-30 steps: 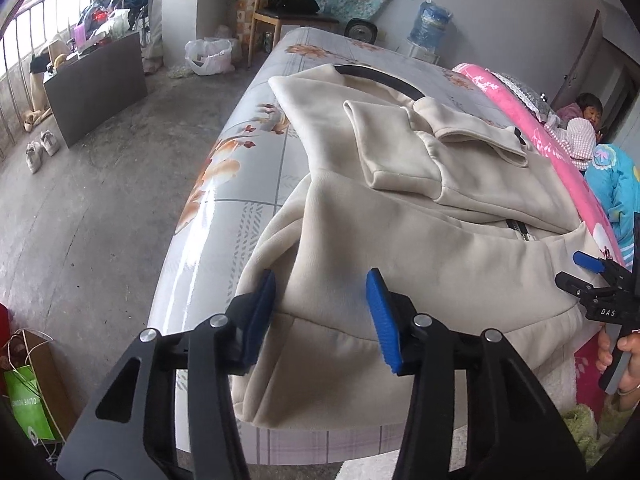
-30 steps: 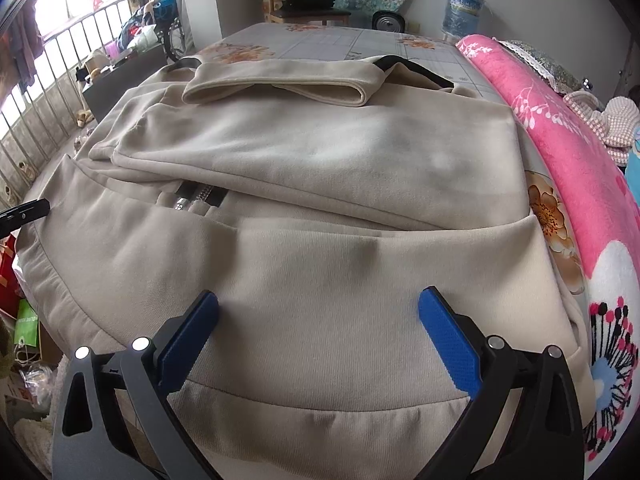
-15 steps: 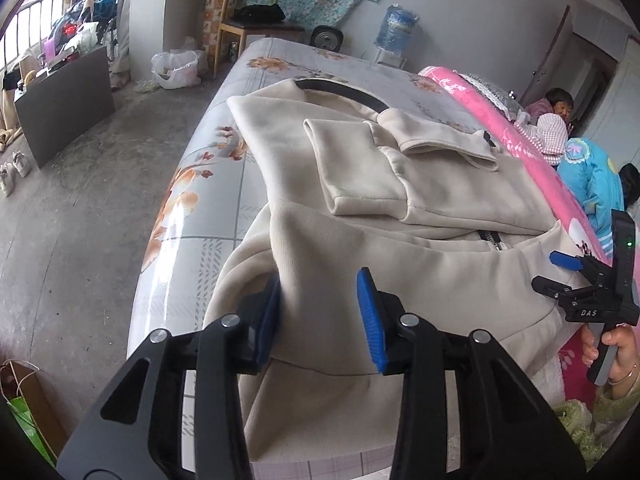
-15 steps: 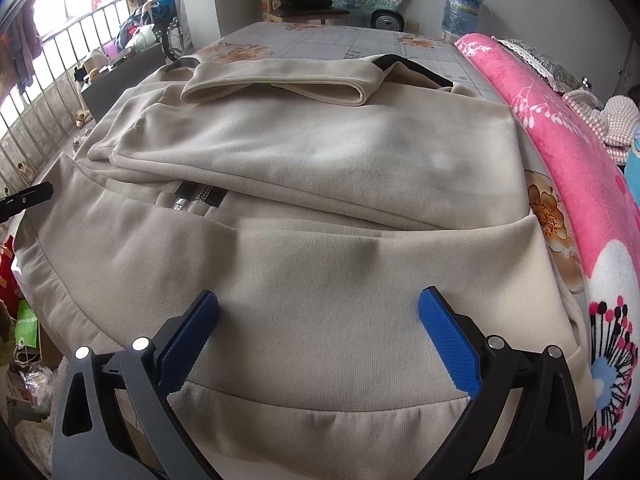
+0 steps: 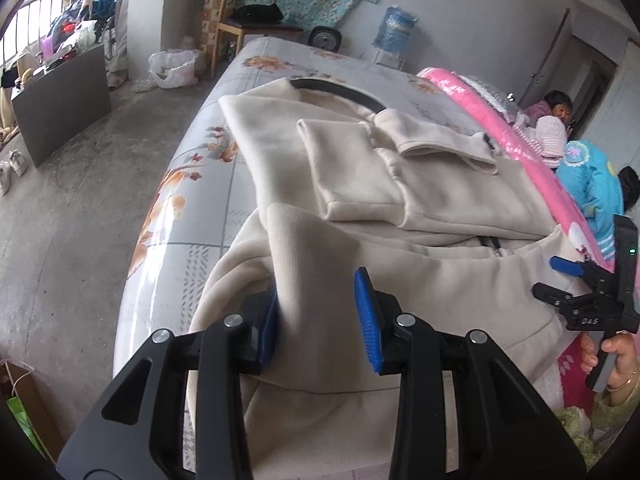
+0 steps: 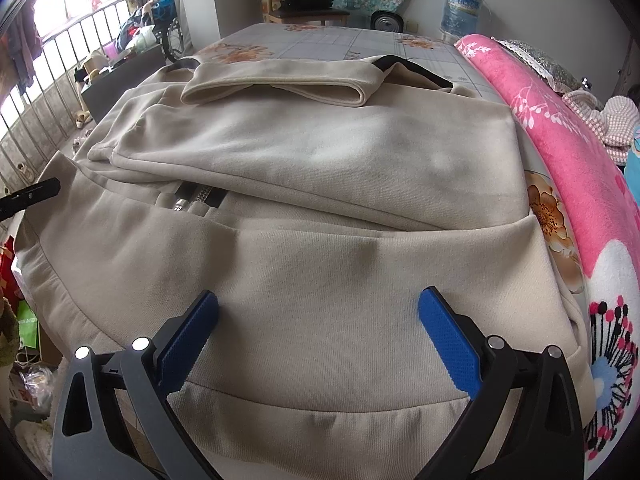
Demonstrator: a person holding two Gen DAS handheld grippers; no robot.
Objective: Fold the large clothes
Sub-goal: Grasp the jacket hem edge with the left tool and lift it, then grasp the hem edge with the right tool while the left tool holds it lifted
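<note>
A beige jacket (image 6: 320, 208) lies half-folded on a floral bed (image 5: 192, 184) beside a pink blanket (image 6: 568, 152), concrete floor (image 5: 72, 208) alongside; the left gripper (image 5: 318, 316) has just been narrowing around a raised fold, the right gripper (image 6: 320, 340) gapes wide, empty, above the hem.

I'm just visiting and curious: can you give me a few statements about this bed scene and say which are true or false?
1. The jacket is cream-coloured. True.
2. The right hand-held gripper is clamped shut on the hem. False: its jaws stand wide open over the cloth.
3. A pink blanket lies beside the jacket. True.
4. The jacket's sleeves hang off the bed. False: they are folded across the jacket.
5. A raised fold of jacket sits between the left hand-held gripper jaws, which have just been closing. True.
</note>
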